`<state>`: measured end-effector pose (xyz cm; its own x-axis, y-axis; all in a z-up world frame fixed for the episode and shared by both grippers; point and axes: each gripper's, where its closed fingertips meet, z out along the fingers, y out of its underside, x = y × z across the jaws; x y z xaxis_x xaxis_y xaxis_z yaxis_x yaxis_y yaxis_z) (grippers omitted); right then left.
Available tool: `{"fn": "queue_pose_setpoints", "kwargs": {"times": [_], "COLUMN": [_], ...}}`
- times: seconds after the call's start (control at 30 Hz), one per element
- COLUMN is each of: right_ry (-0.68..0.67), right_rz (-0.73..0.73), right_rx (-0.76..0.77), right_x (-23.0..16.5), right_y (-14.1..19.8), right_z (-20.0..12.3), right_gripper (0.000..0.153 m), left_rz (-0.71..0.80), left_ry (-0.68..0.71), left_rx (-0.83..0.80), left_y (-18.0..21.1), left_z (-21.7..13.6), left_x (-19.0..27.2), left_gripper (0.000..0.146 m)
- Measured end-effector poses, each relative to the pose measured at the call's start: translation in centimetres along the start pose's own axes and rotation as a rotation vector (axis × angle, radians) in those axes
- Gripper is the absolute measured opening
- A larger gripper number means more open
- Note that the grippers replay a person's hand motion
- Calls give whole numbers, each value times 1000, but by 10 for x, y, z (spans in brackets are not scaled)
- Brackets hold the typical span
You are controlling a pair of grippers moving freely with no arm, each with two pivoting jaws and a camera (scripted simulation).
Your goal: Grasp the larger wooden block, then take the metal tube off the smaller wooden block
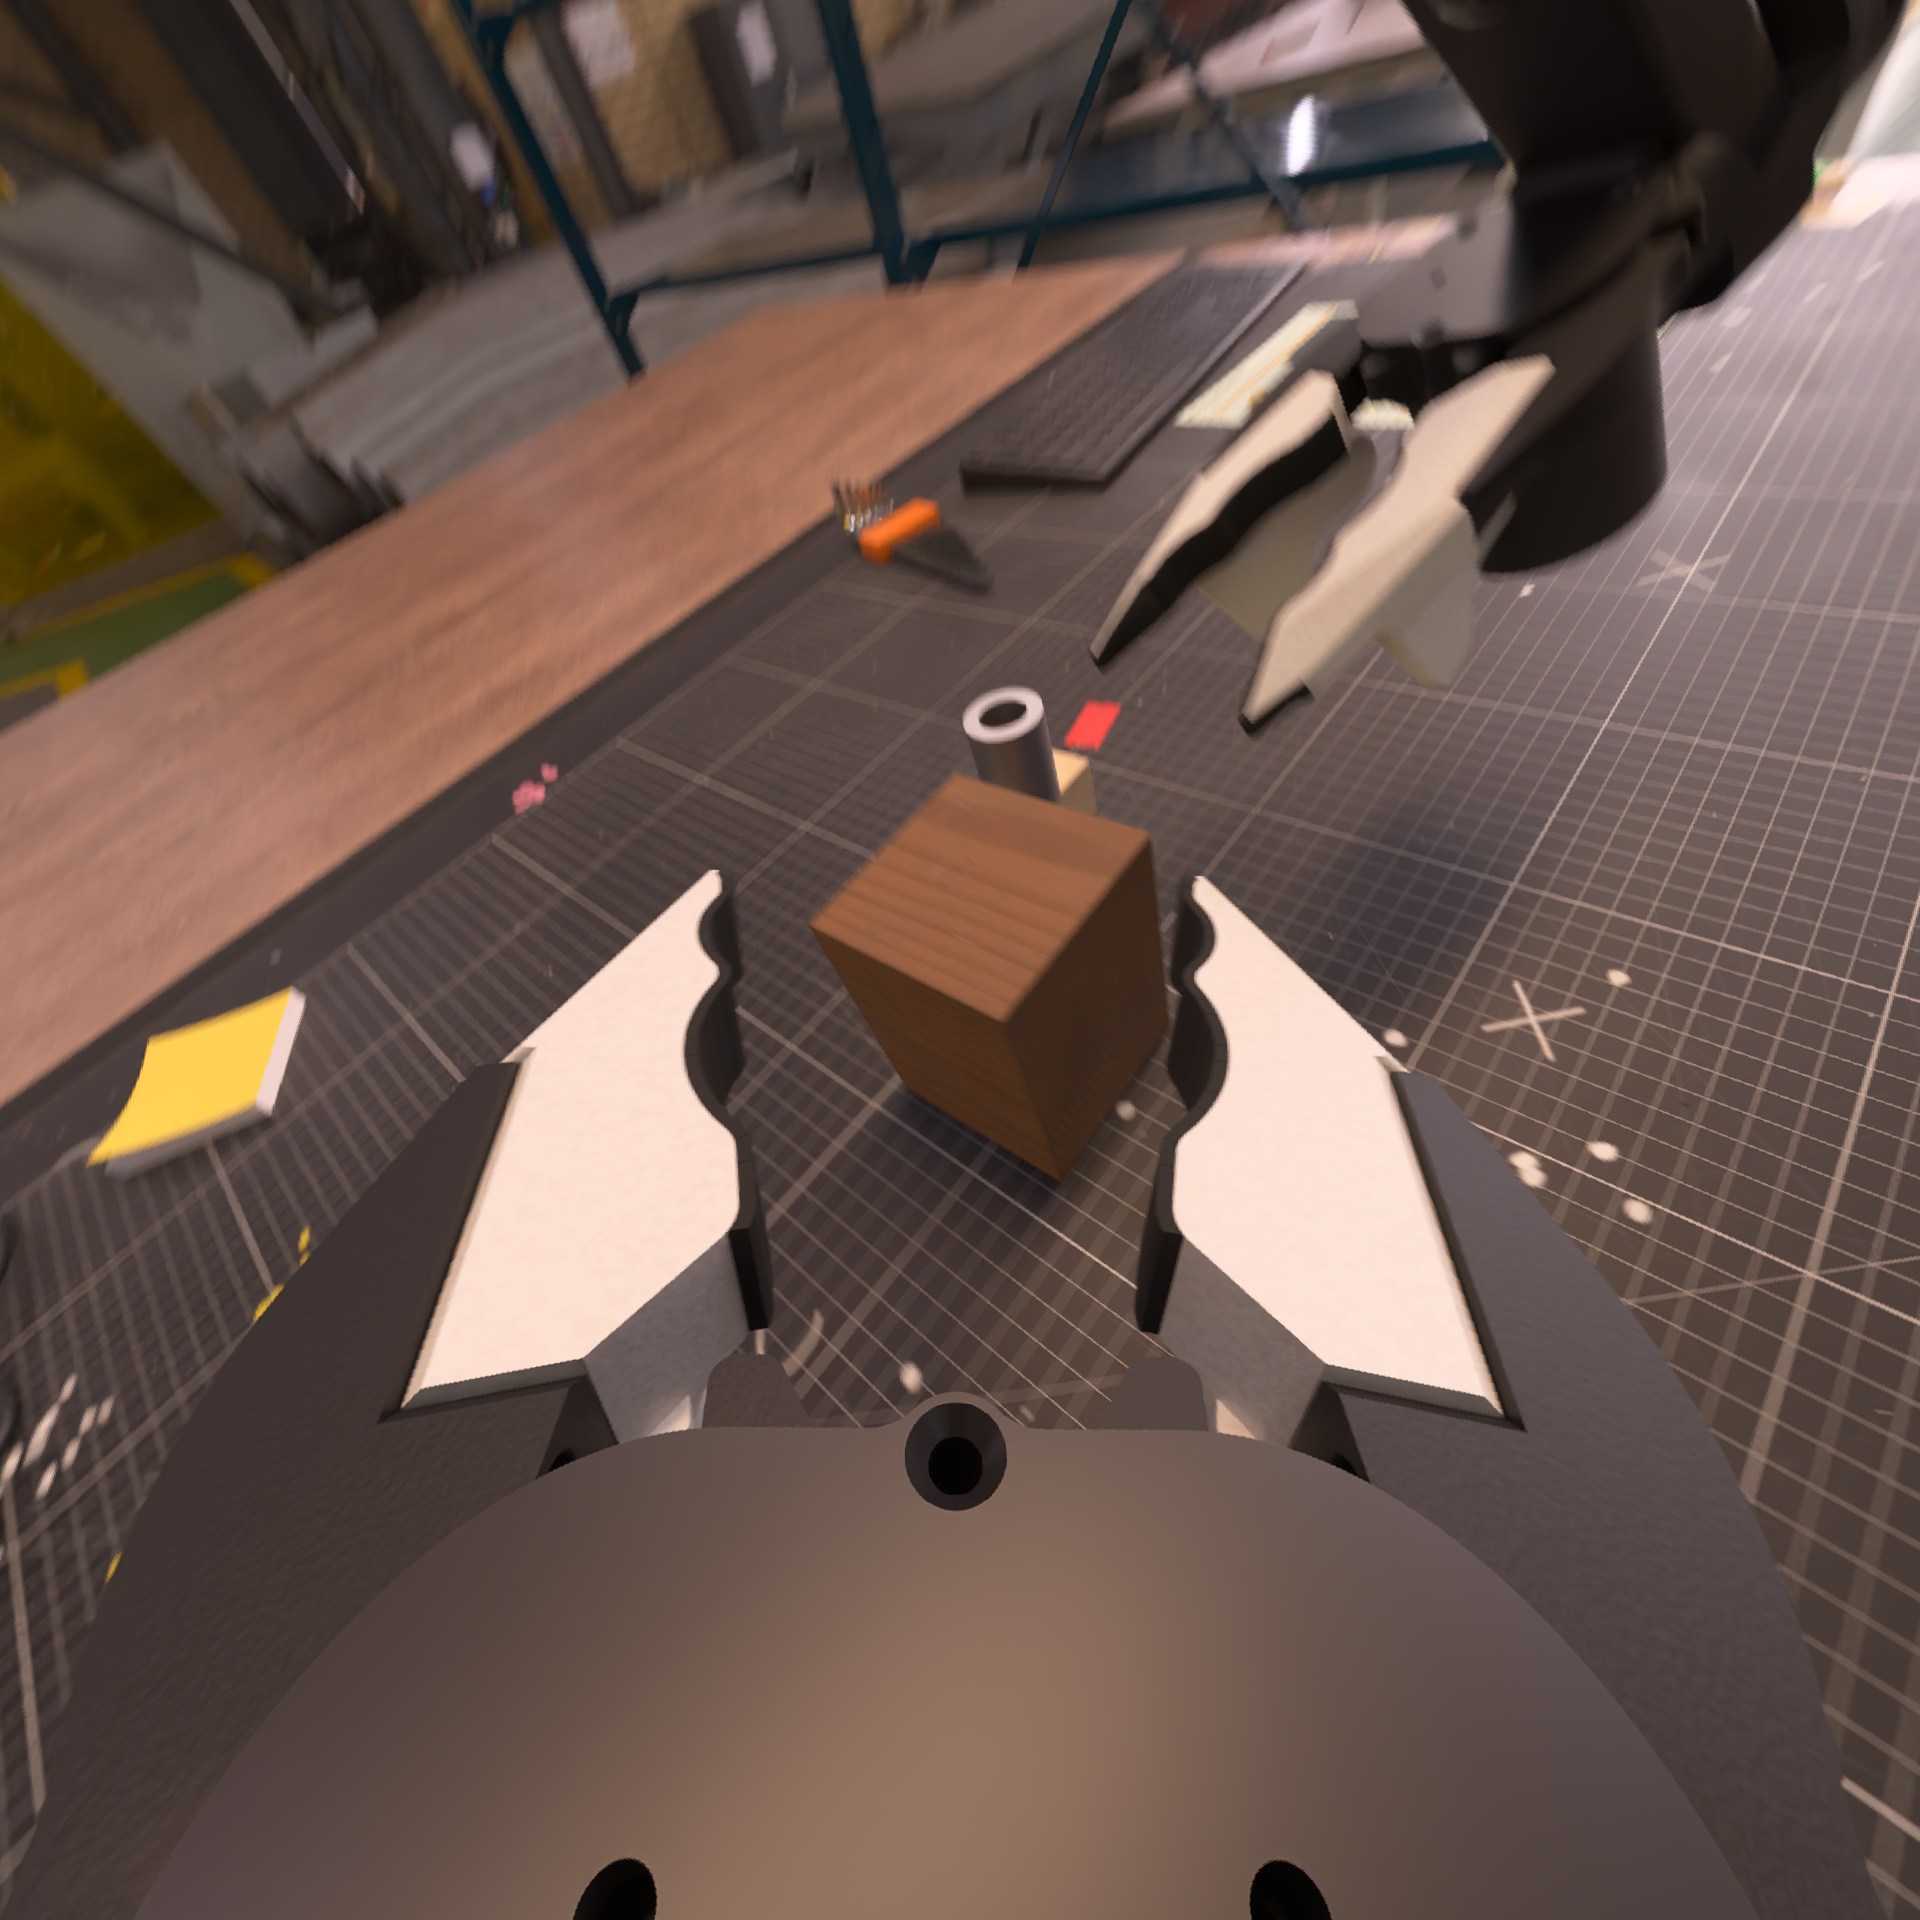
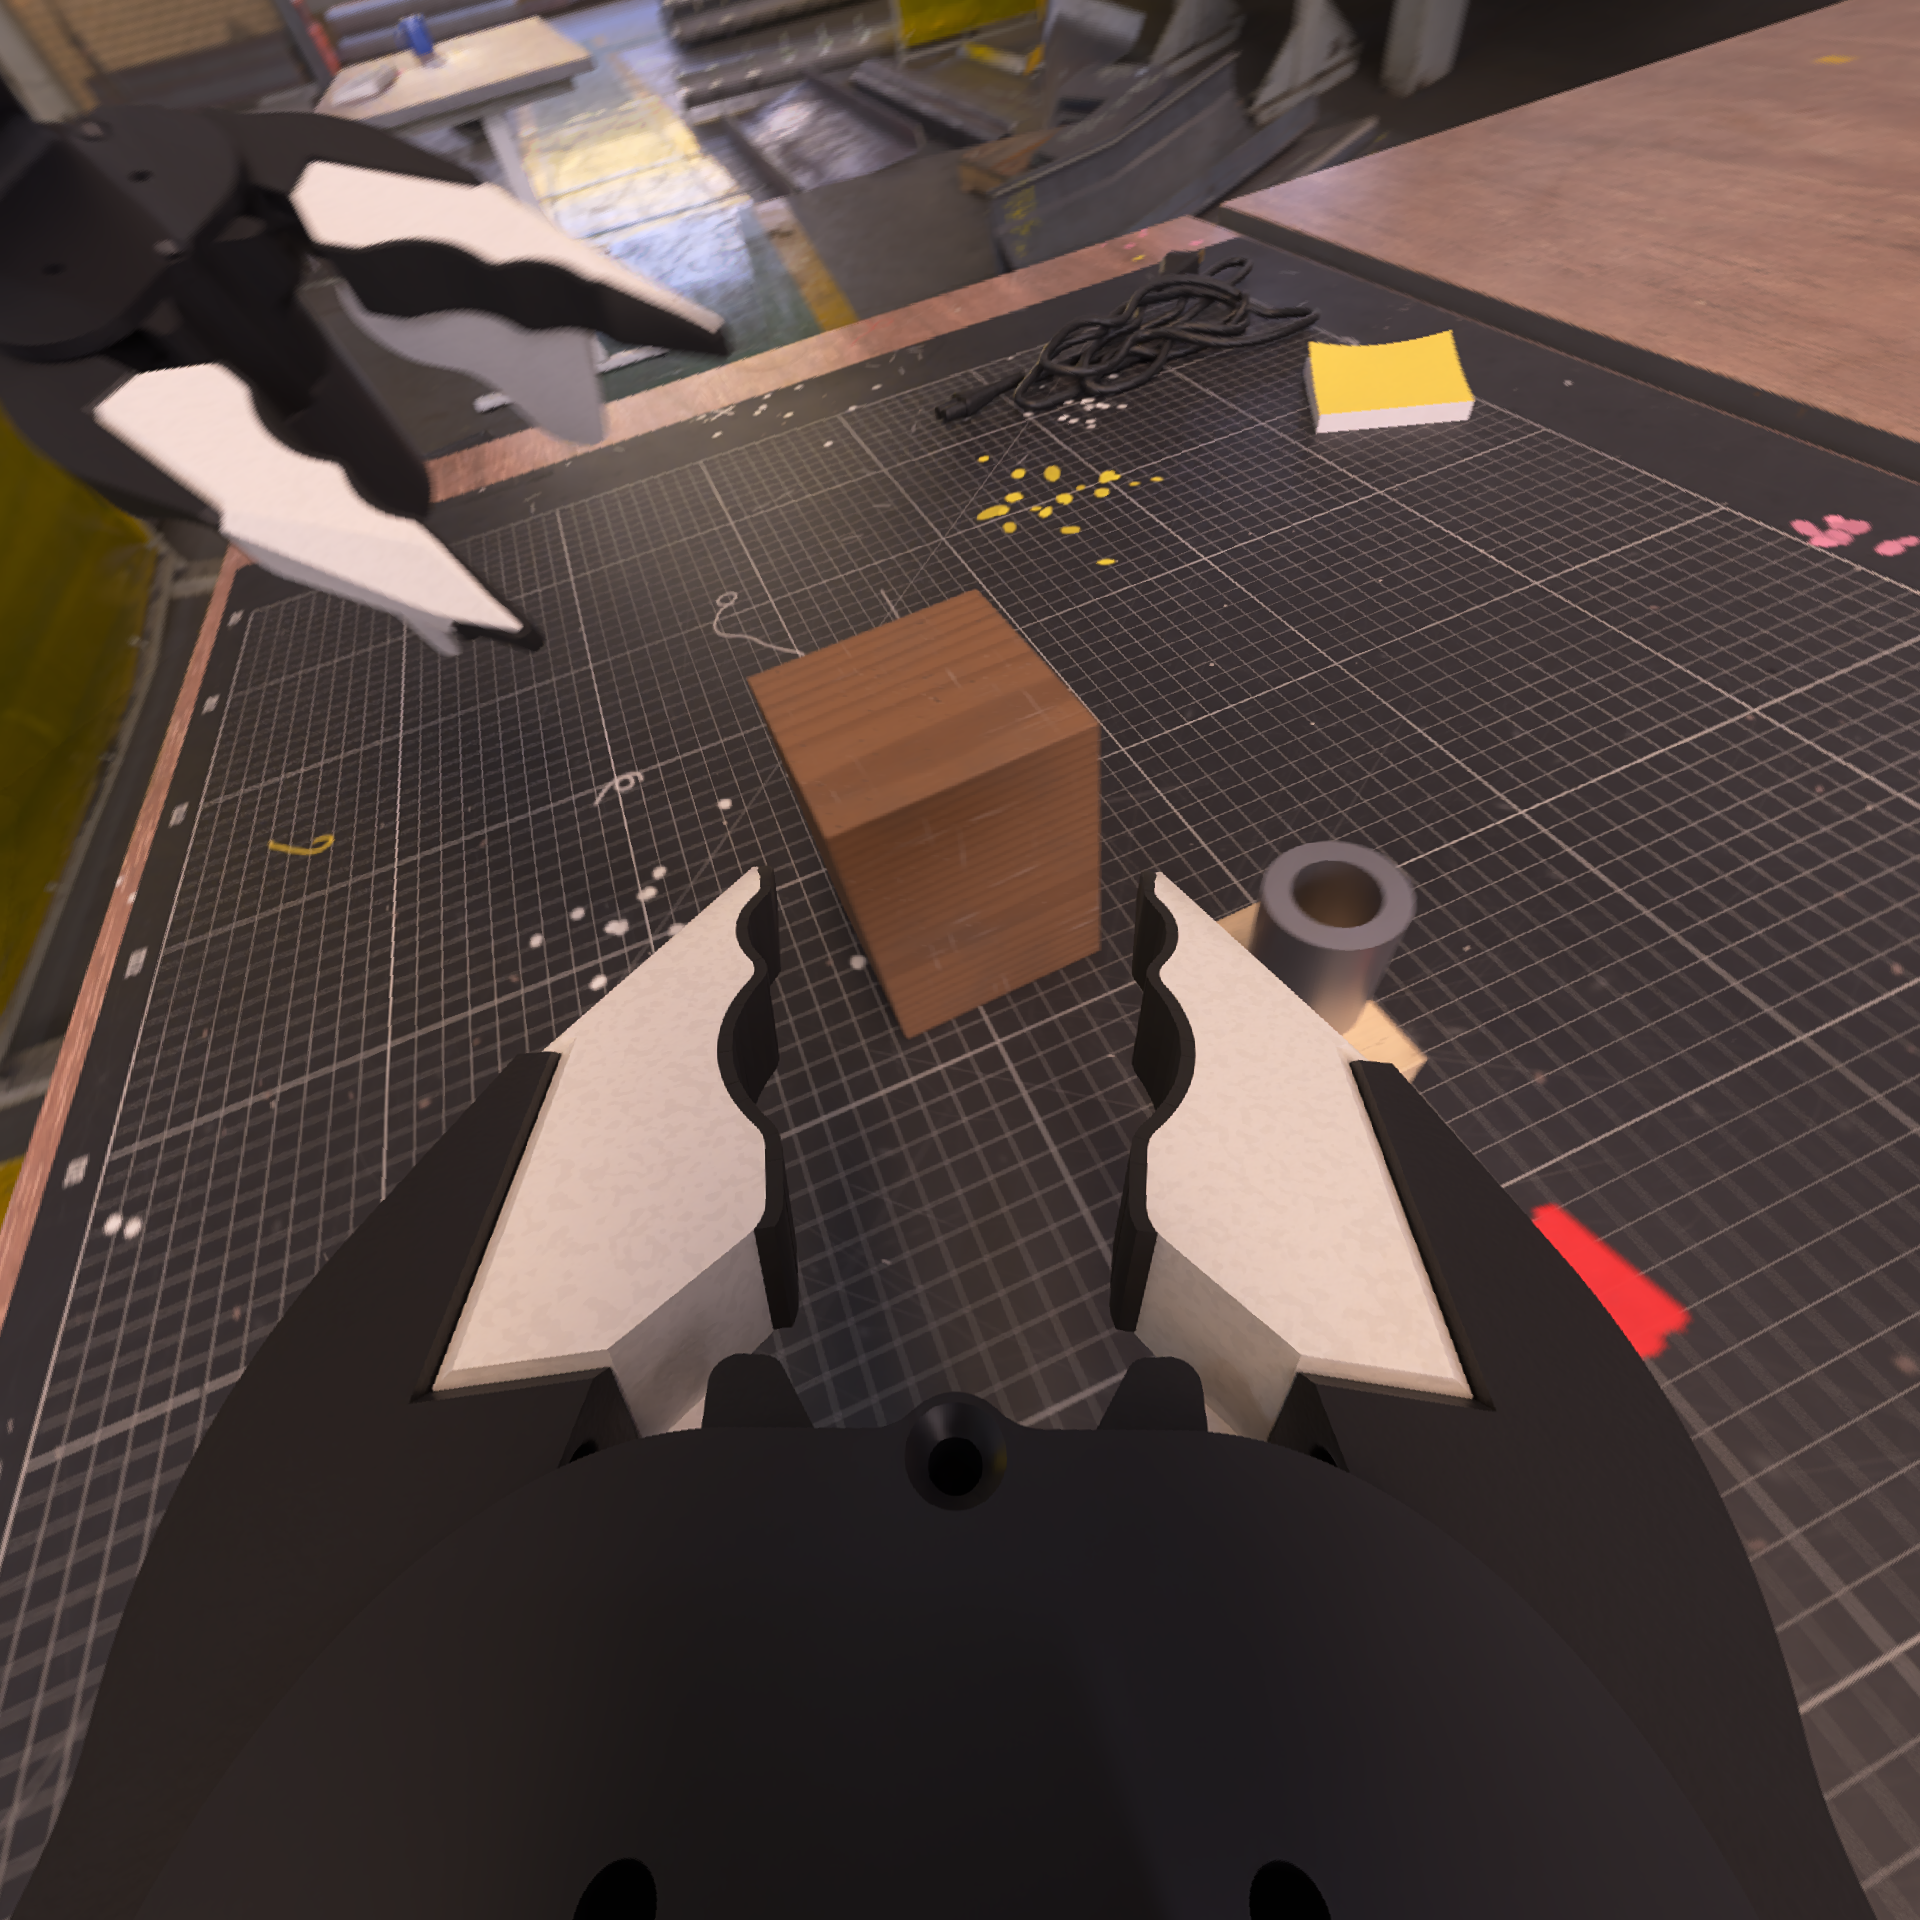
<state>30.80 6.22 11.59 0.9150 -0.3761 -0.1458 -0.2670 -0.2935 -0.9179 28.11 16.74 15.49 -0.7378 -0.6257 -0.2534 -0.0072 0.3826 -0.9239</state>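
Observation:
The larger wooden block (image 1: 997, 966) is dark brown and stands upright on the black cutting mat (image 1: 1558, 1039). It also shows in the right wrist view (image 2: 940, 805). Behind it in the left wrist view, a grey metal tube (image 1: 1010, 746) stands on the small pale wooden block (image 1: 1075, 779). In the right wrist view the tube (image 2: 1335, 925) and the small block (image 2: 1382, 1039) sit right of the big block. My left gripper (image 1: 956, 883) is open, just short of the big block. My right gripper (image 2: 956, 883) is open, above the mat near the big block.
A yellow notepad (image 1: 203, 1081) lies on the mat, seen too in the right wrist view (image 2: 1387, 379). A black cable coil (image 2: 1143, 332), an orange tool (image 1: 899, 528), a dark keyboard-like slab (image 1: 1122, 384) and a red marker patch (image 2: 1605, 1294) lie around. The wooden table edge (image 2: 104, 987) runs alongside.

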Motion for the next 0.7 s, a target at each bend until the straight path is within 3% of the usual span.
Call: {"fn": "queue_pose_setpoints", "kwargs": {"times": [0.1,0.27,0.33,0.5,0.63,0.7], "right_ry": [78,117,128,188,223,212], "right_rz": [-5,-18,-9,-30,-59,-88], "right_rx": [20,44,33,10,-16,-1], "right_x": [-18,-34,-32,-19,-7,-4], "right_y": [3,9,12,15,18,16], "right_z": [3,9,10,6,2,-2], "right_gripper": [68,66,66,63,62,62], "left_rz": [-58,-253,-278,-176,-142,-99], "left_ry": [111,358,400,417,496,417], "left_rx": [87,-104,-156,-248,-227,-195], "left_y": [-1,38,52,67,63,59], "left_z": [7,32,40,37,26,29], "left_x": [-24,-23,-15,8,22,13], "left_gripper": [101,133,135,137,119,118]}}
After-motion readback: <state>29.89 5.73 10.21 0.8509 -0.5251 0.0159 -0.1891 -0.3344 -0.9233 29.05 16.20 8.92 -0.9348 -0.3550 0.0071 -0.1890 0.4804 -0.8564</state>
